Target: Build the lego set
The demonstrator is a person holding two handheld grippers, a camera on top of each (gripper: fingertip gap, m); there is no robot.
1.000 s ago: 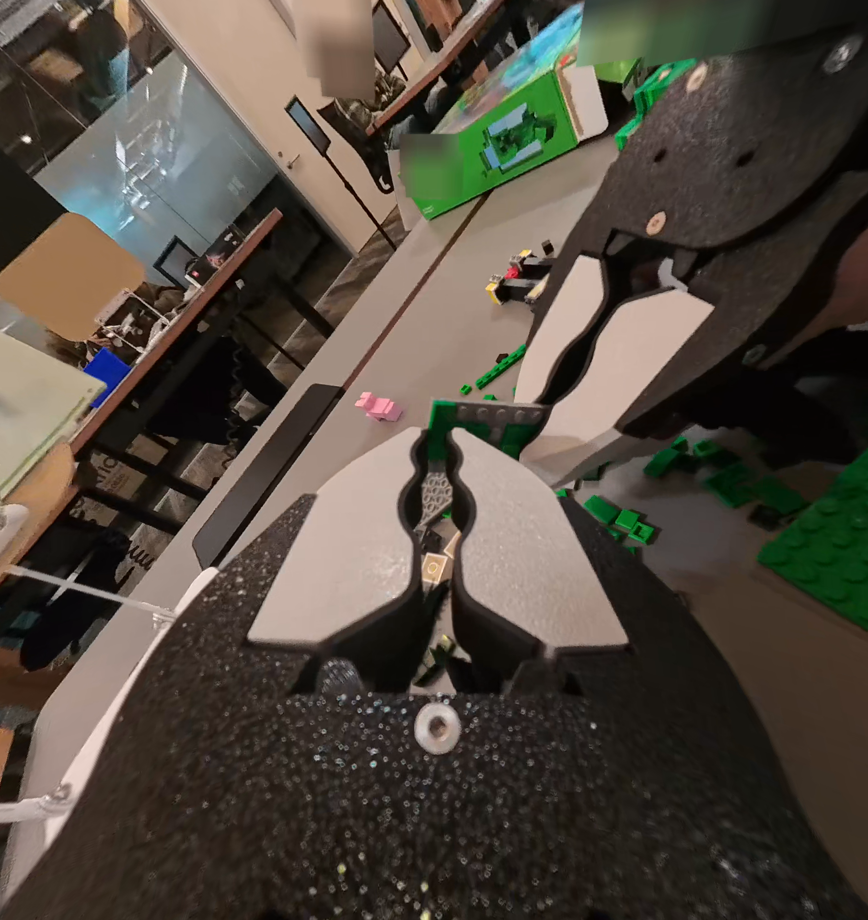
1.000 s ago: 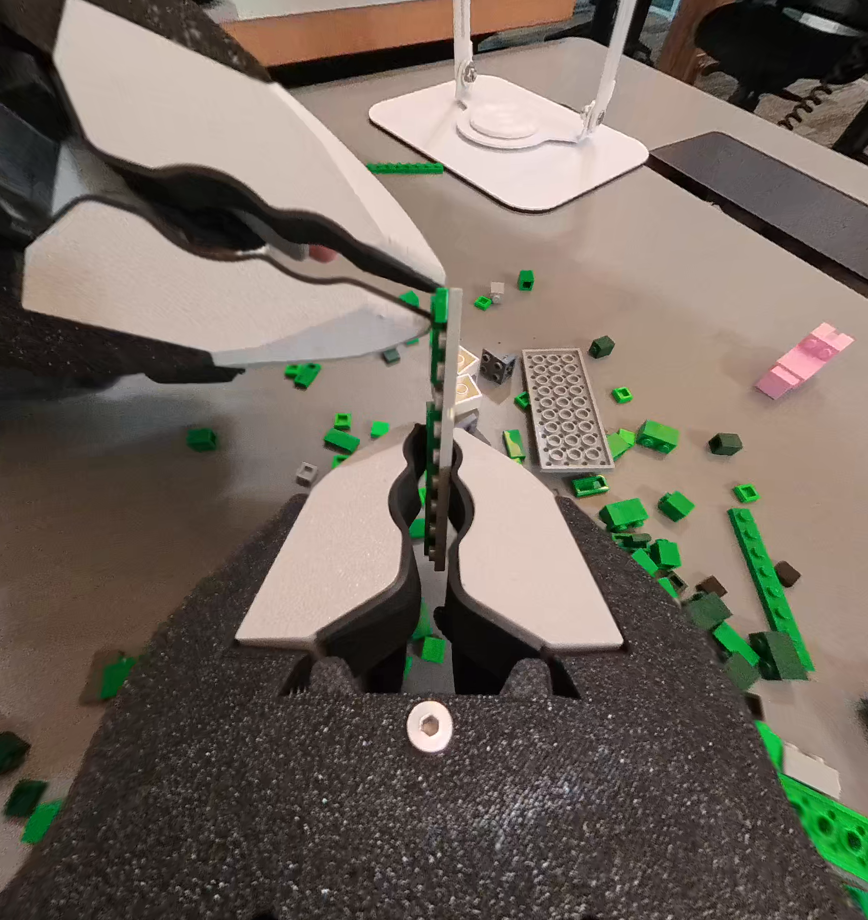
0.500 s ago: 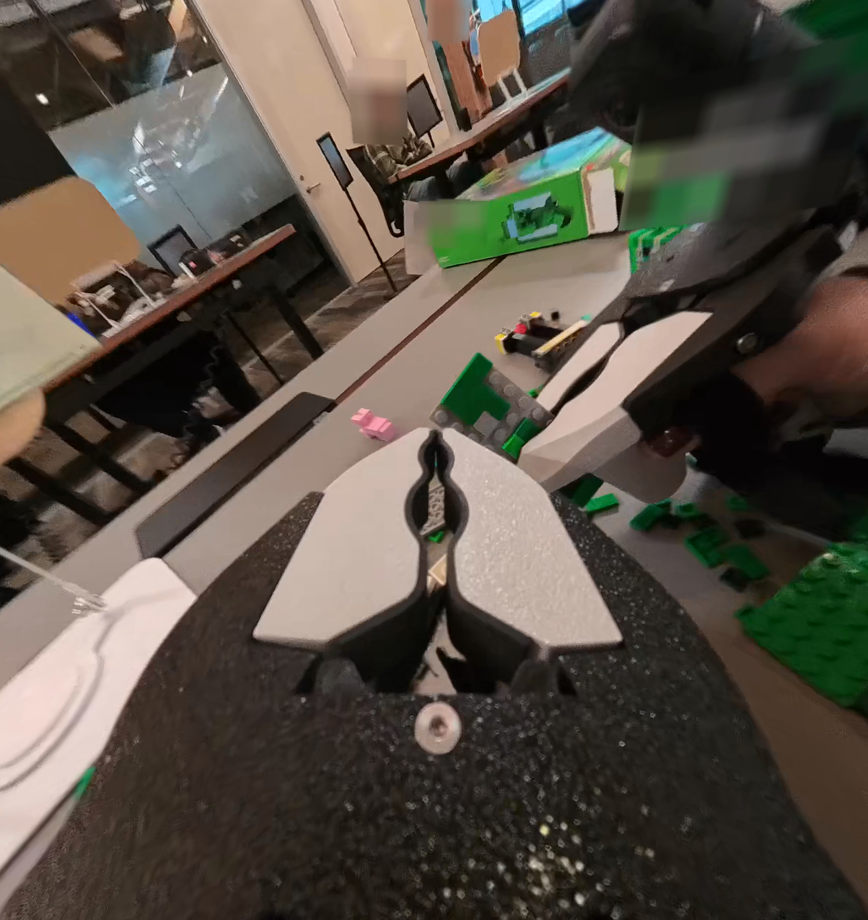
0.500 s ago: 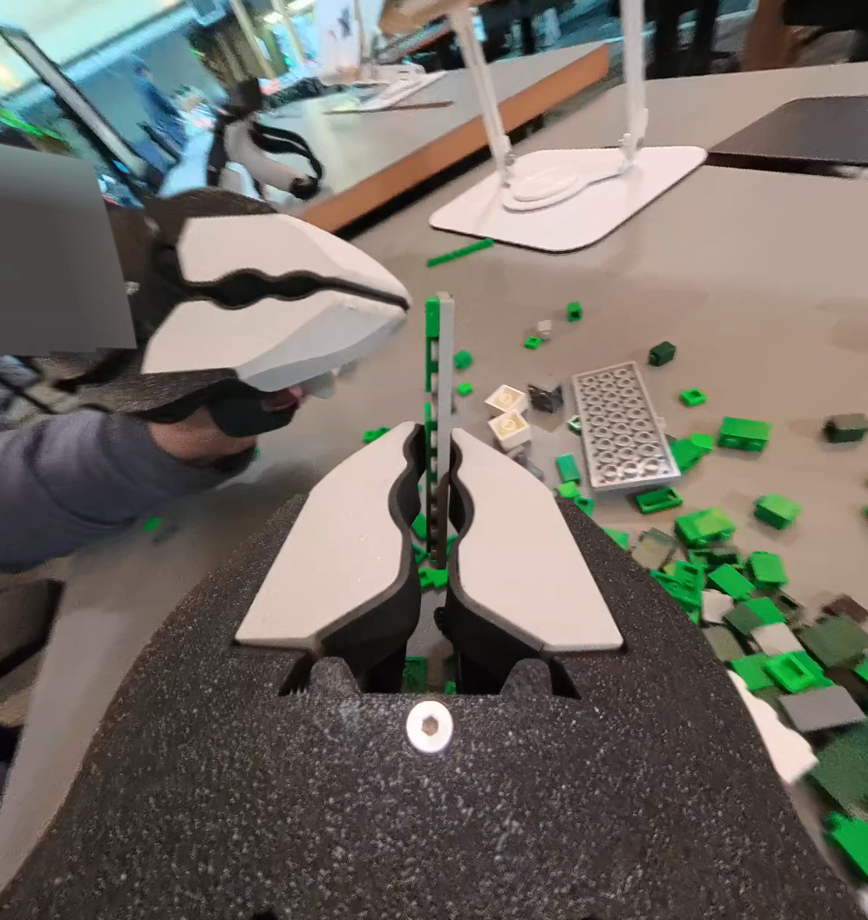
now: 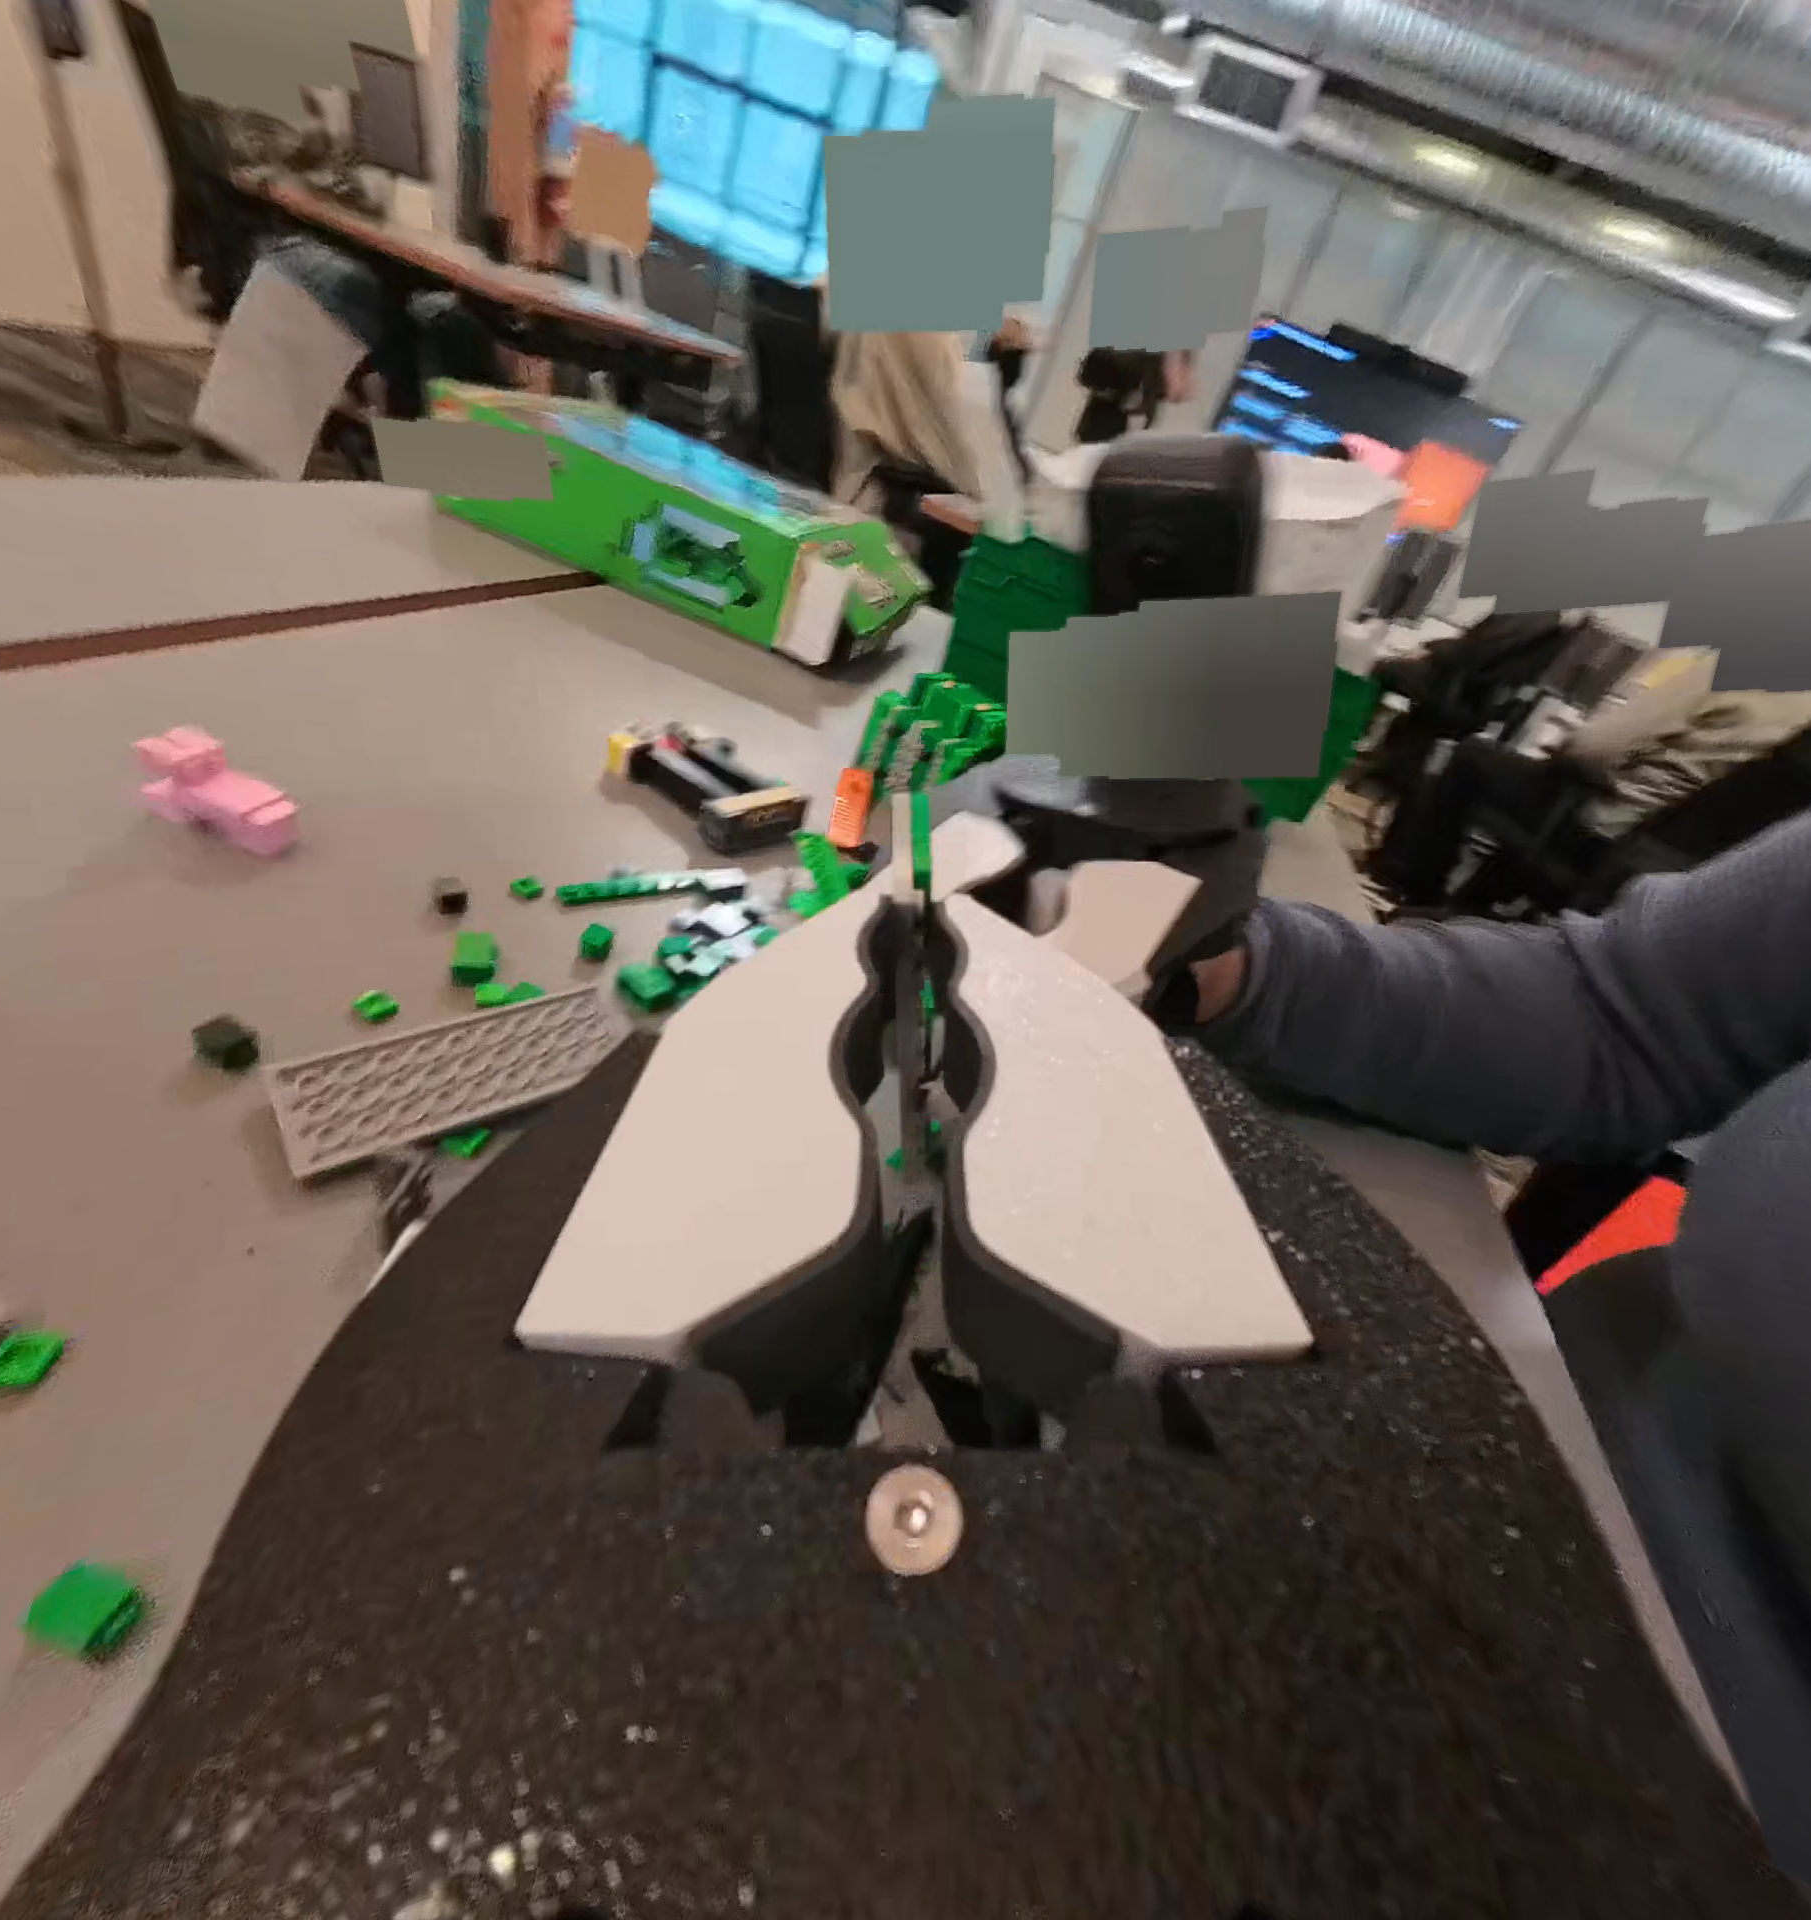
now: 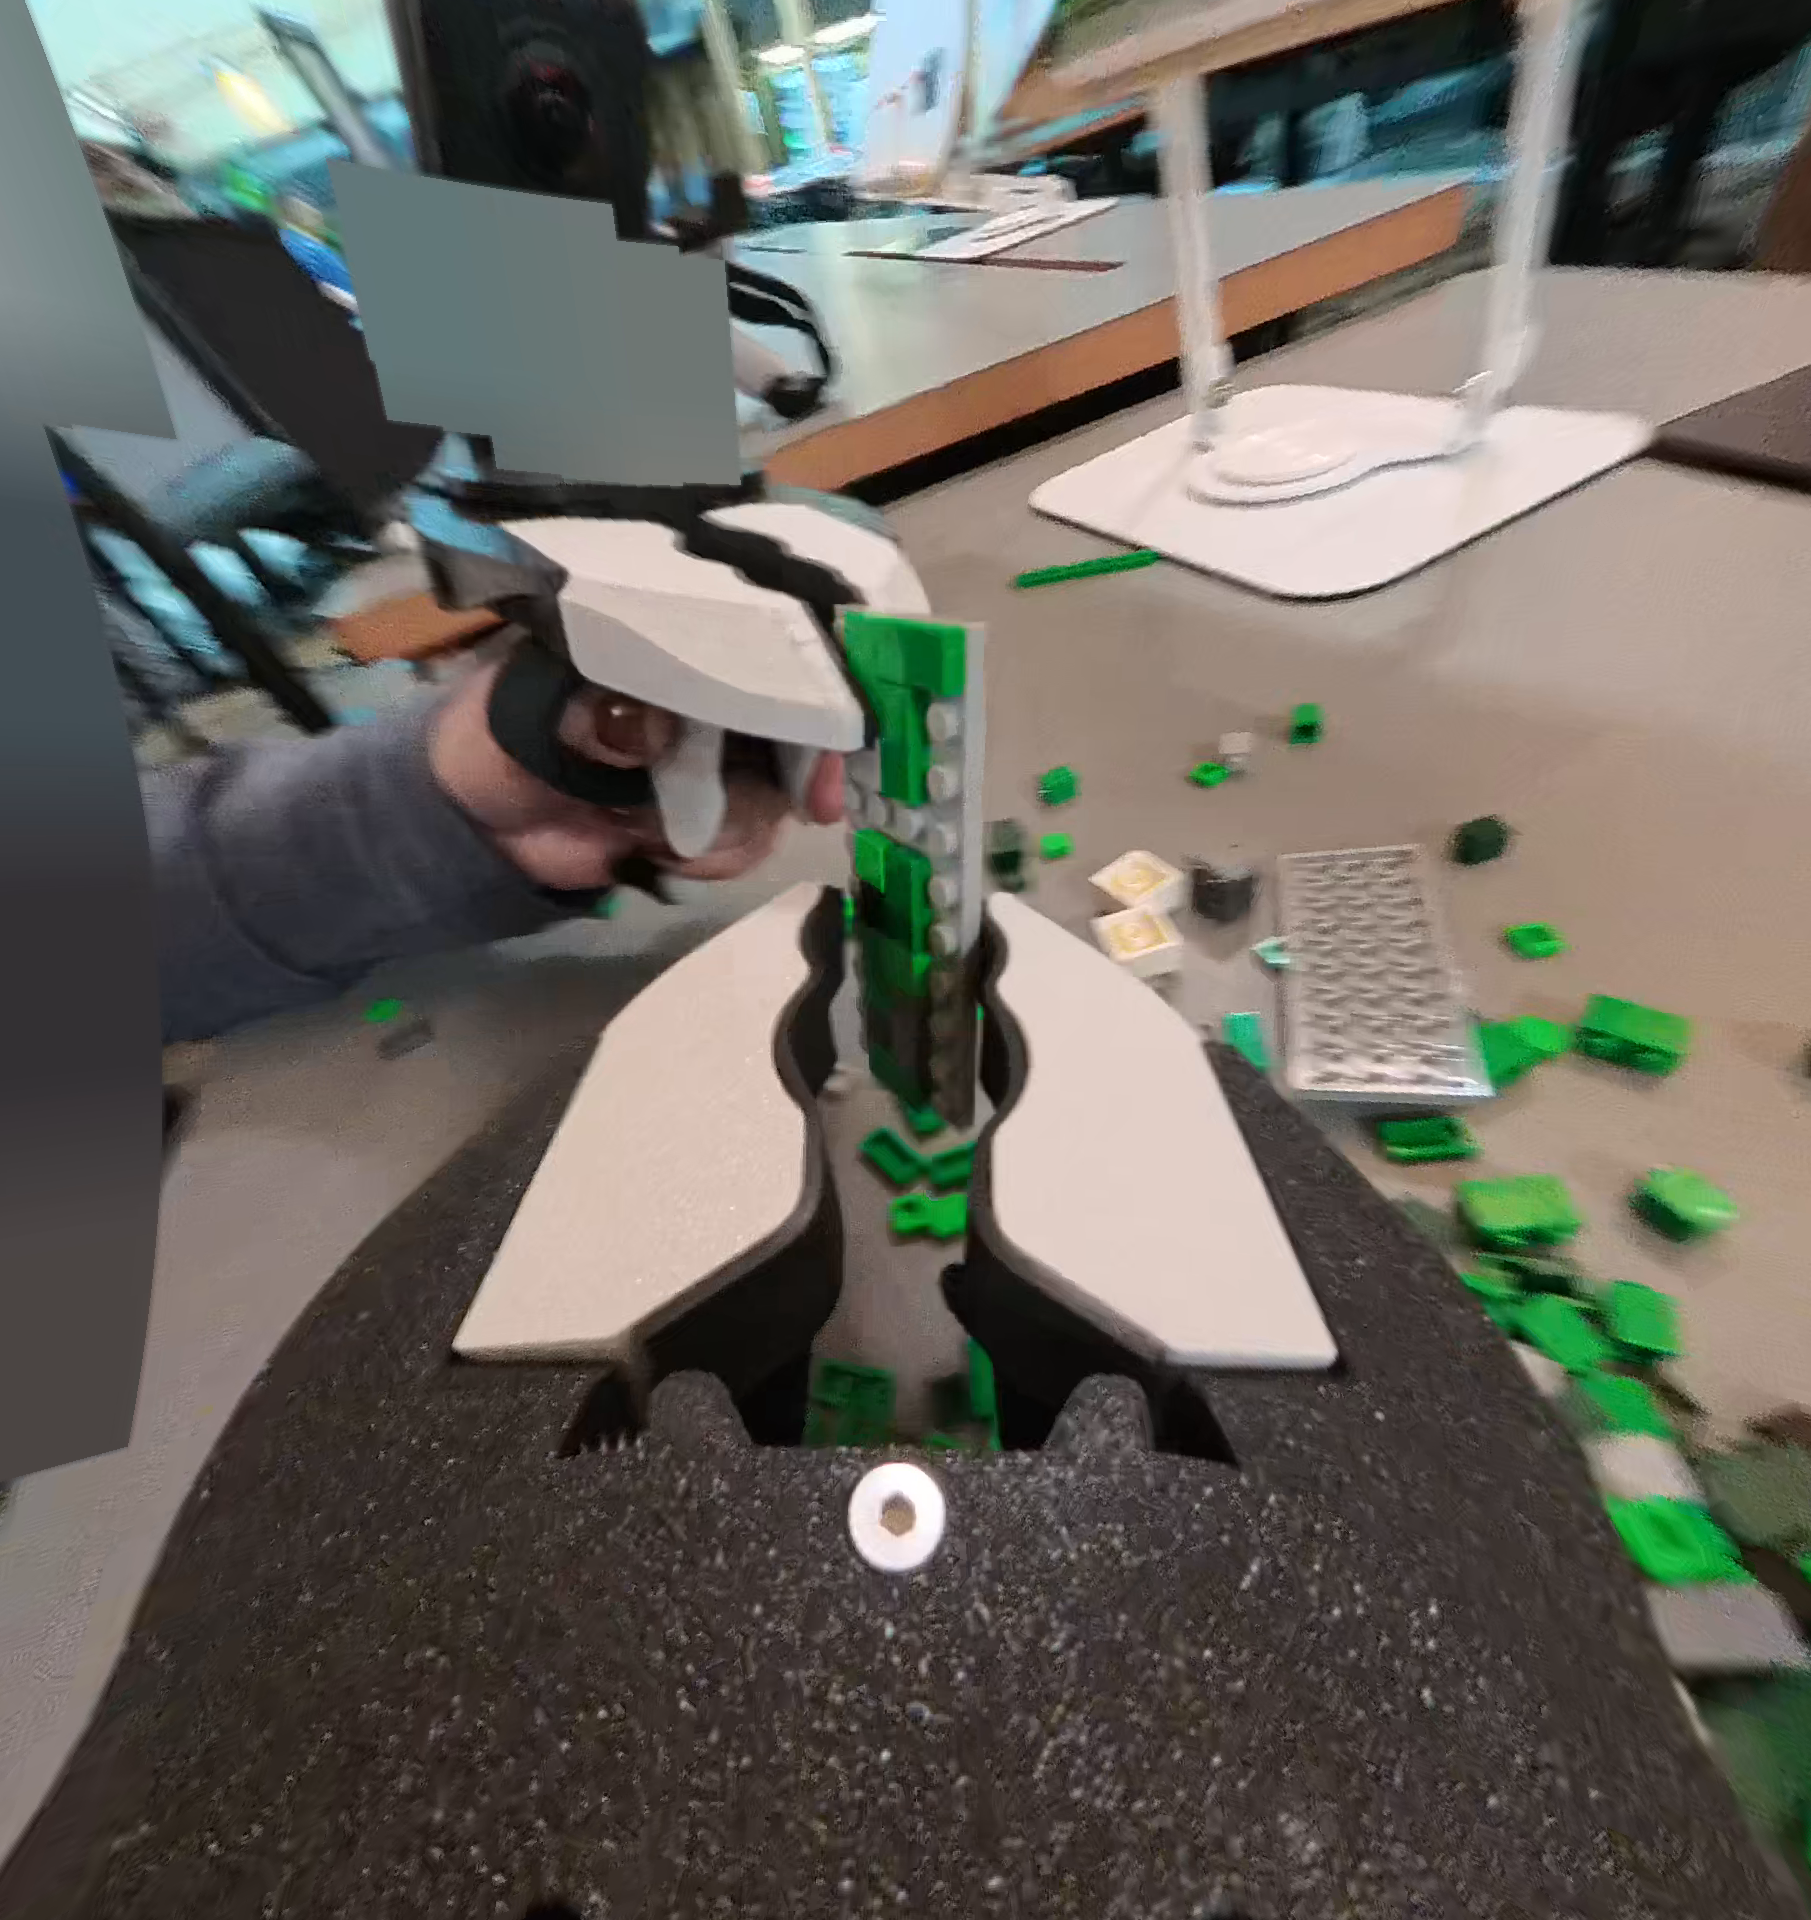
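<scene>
Over the grey table [image 6: 1503, 727], the left gripper [image 5: 906, 920] has been brought to the right gripper [image 6: 906, 935]; a hand-over looks likely. Nothing can be seen inside the green box [image 5: 693, 520]. The left gripper looks pinched on the top of the grey plate [image 6: 958, 748]. The right gripper has been spread wider round its bottom; its hold cannot be told.

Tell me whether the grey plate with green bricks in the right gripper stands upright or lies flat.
Upright. The grey plate with green bricks stands on edge, its lower end clamped in the right gripper, its top rising clear above the table.
</scene>
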